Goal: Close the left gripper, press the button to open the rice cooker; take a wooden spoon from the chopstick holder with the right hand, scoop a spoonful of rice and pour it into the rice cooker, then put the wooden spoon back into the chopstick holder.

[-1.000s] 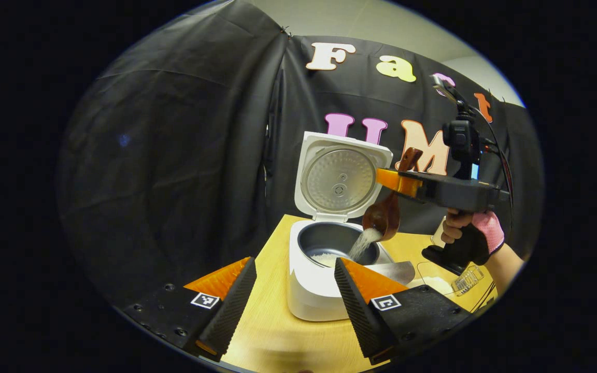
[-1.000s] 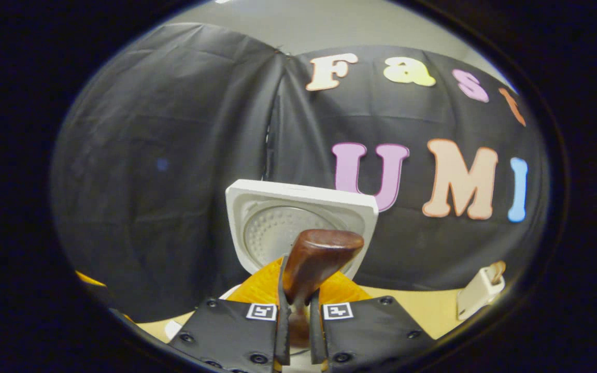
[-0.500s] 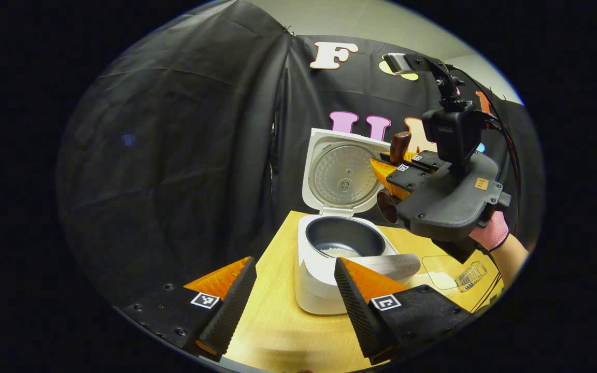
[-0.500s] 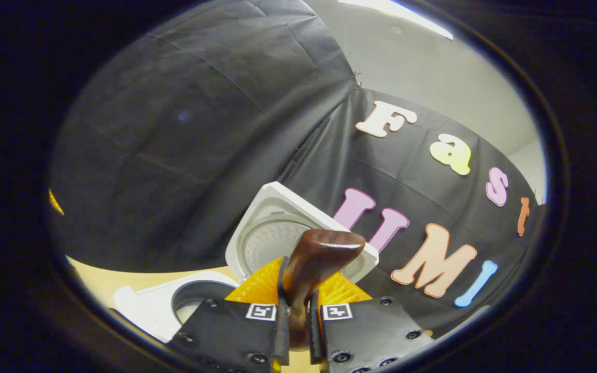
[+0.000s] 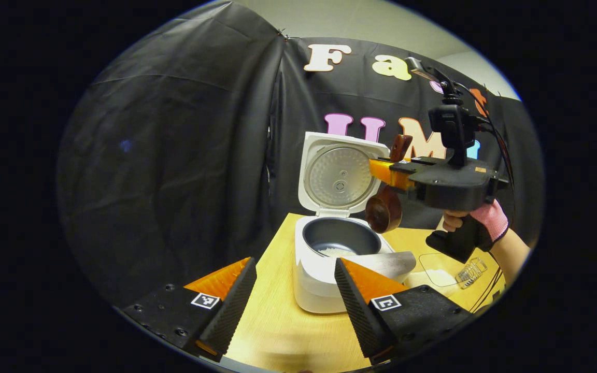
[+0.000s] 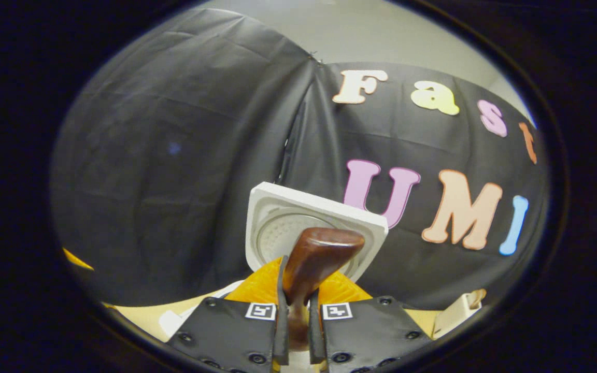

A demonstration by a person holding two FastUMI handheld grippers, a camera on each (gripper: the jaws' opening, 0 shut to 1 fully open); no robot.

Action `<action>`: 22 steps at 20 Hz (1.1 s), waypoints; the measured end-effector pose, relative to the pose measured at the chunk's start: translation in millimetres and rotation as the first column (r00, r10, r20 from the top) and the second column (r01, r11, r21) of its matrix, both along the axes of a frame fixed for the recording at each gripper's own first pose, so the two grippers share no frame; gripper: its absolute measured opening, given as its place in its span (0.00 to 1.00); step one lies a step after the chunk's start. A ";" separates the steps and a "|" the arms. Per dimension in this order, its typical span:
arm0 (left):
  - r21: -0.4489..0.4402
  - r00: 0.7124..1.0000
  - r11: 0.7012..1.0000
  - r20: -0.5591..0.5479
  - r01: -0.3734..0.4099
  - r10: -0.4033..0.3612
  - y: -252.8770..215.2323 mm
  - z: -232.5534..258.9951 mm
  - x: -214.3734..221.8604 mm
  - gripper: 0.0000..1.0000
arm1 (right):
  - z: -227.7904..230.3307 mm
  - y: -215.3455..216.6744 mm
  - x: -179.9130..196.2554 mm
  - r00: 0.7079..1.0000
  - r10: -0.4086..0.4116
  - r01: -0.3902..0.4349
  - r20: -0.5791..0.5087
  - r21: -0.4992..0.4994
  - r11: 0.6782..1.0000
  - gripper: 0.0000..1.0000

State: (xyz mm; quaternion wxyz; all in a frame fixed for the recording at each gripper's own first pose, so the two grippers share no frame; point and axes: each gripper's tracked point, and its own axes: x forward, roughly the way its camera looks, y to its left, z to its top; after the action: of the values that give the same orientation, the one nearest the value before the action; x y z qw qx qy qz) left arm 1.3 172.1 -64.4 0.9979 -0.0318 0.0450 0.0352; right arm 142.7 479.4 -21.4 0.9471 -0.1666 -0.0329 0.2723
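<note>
The rice cooker (image 5: 332, 259) stands open on the wooden table (image 5: 278, 321), its lid (image 5: 339, 173) upright at the far side and a little rice in the pot. The right gripper (image 5: 389, 173) is clamped on the wooden spoon (image 5: 384, 212), whose bowl hangs above the cooker's right rim. The left gripper (image 5: 293, 295) hovers nearer, fingers apart, holding nothing. The chopstick holder (image 6: 454, 313) stands far right.
</note>
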 end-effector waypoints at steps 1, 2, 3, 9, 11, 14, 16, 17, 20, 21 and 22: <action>0.002 1.000 1.000 0.001 0.008 -0.008 -0.7 -0.1 -0.5 0.90 | 2.2 -6.7 1.5 0.999 0.000 0.002 -0.036 0.044 0.999 0.19; 0.003 1.000 1.000 0.001 0.014 -0.014 -2.1 -0.9 -1.6 0.90 | 0.1 -10.1 3.5 0.997 0.001 0.006 -0.075 0.094 0.996 0.18; 0.006 1.000 1.000 0.000 0.022 -0.022 -7.1 -4.7 -4.0 0.90 | 0.8 -16.9 5.5 0.993 0.008 0.009 -0.117 0.148 0.989 0.19; 0.015 0.998 0.998 -0.003 0.068 -0.068 -38.5 2.7 0.7 0.90 | 22.1 -85.2 5.5 0.974 0.043 0.043 -0.224 0.365 0.930 0.17; 0.016 0.996 0.996 -0.008 0.084 -0.084 -49.7 2.7 1.8 0.90 | 27.9 -111.2 6.9 0.963 0.054 0.068 -0.263 0.435 0.898 0.17; 0.019 0.995 0.995 -0.010 0.100 -0.100 -65.8 3.9 4.1 0.90 | 41.4 -164.0 14.2 0.956 0.032 0.123 -0.291 0.497 0.859 0.17; 0.017 0.994 0.994 -0.012 0.109 -0.108 -78.5 5.2 6.2 0.90 | 47.2 -208.5 19.6 0.957 -0.015 0.166 -0.289 0.507 0.846 0.17; 0.017 0.994 0.994 -0.012 0.112 -0.112 -84.9 6.5 8.2 0.90 | 50.1 -232.5 21.2 0.957 -0.042 0.188 -0.286 0.505 0.842 0.17; 0.023 0.993 0.992 -0.012 0.120 -0.120 -106.0 9.1 13.2 0.90 | 53.8 -306.6 24.9 0.951 -0.126 0.256 -0.282 0.492 0.832 0.19; 0.025 0.992 0.992 -0.013 0.122 -0.122 -112.2 9.7 13.9 0.90 | 53.6 -332.0 27.2 0.947 -0.156 0.280 -0.280 0.483 0.830 0.20; 0.028 0.992 0.992 -0.013 0.124 -0.124 -120.5 9.6 15.6 0.90 | 53.2 -357.0 28.0 0.942 -0.188 0.304 -0.277 0.471 0.828 0.20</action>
State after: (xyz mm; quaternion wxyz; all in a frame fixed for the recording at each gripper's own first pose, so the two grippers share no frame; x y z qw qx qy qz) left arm 16.9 51.6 -54.8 0.9982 -0.0143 0.0519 -0.0260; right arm 170.8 122.4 31.8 0.9821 0.1168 0.0231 0.1456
